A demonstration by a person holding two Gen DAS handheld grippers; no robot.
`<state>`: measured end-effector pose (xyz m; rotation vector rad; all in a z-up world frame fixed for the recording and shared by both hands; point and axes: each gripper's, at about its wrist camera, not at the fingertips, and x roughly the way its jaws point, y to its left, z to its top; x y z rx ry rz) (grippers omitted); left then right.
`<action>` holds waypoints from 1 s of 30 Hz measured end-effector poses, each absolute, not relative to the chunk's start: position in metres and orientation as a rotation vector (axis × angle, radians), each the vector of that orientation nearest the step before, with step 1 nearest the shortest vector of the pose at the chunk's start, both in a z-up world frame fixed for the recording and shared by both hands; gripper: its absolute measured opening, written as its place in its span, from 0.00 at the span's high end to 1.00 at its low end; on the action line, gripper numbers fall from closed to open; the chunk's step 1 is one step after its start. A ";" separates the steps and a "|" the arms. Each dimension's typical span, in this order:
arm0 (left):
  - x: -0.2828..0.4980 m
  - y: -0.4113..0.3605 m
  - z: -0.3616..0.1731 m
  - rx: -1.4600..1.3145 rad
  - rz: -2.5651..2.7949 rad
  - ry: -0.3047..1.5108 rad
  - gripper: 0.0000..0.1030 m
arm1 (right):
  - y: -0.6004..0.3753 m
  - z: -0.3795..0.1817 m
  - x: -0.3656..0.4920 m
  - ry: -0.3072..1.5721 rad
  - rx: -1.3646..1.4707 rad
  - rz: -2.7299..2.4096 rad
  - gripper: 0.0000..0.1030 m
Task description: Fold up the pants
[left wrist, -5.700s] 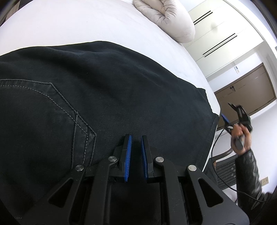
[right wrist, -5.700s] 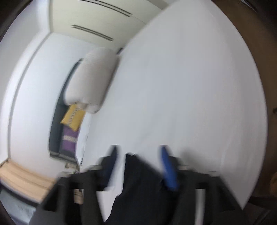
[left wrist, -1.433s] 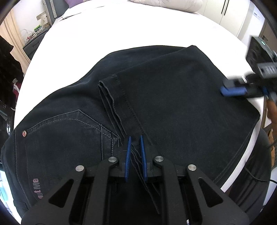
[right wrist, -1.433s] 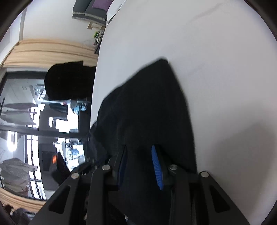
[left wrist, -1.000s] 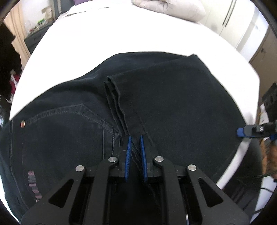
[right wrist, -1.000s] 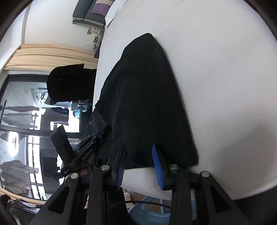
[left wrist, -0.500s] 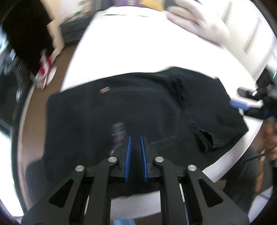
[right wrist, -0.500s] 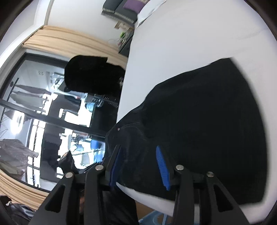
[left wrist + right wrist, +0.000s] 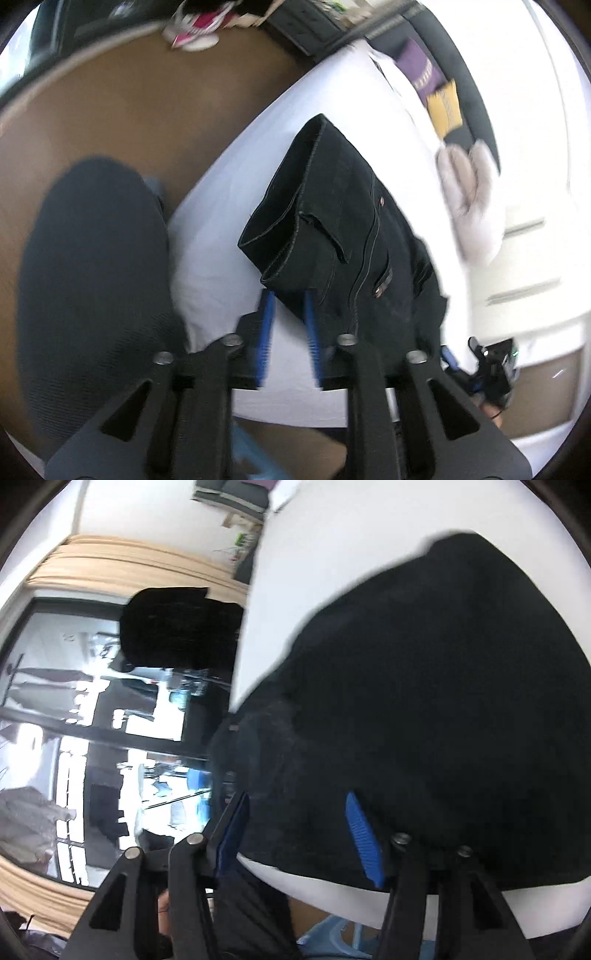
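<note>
Left gripper having just been opening, empty beside folded pants, right gripper widening over them, gripping nothing.

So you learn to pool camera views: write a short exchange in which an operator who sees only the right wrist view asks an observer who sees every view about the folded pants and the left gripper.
Operator: The black pants fill my view. Is the left gripper holding them?
Observer: No. The left gripper has just been opening its jaws. The nearest corner of the pants lies at its fingertips, not pinched.
Operator: What lies beyond the pants?
Observer: A pale pillow on the white bed, with a strip of sheet between it and the pants.
</note>
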<state>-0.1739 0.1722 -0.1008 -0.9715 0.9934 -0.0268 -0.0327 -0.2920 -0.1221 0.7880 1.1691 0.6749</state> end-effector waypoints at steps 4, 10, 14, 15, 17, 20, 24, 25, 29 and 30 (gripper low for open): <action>-0.182 0.190 -0.113 -1.154 -0.039 0.905 0.22 | -0.263 -0.116 -0.007 1.188 0.761 0.730 0.42; -0.178 0.210 -0.130 -1.264 -0.057 0.883 0.21 | -0.240 -0.135 0.010 1.240 0.764 0.749 0.55; -0.180 0.223 -0.134 -1.303 -0.058 0.870 0.22 | -0.239 -0.136 0.013 1.275 0.722 0.731 0.72; -0.177 0.222 -0.135 -1.303 -0.059 0.869 0.23 | -0.239 -0.136 0.015 1.285 0.708 0.721 0.73; -0.175 0.221 -0.136 -1.294 -0.060 0.870 0.29 | -0.237 -0.135 0.020 1.298 0.683 0.715 0.79; -0.171 0.217 -0.138 -1.304 -0.049 0.875 0.43 | -0.227 -0.134 0.029 1.320 0.639 0.708 0.82; -0.167 0.218 -0.151 -1.351 -0.028 0.884 0.66 | -0.216 -0.144 0.041 1.379 0.563 0.658 0.85; -0.166 0.217 -0.151 -1.349 -0.029 0.885 0.67 | -0.215 -0.151 0.042 1.408 0.547 0.633 0.86; -0.162 0.213 -0.140 -1.276 -0.028 0.898 0.75 | -0.211 -0.173 0.039 1.455 0.485 0.547 1.00; -0.161 0.213 -0.136 -1.251 -0.027 0.899 0.78 | -0.212 -0.174 0.038 1.451 0.488 0.544 1.00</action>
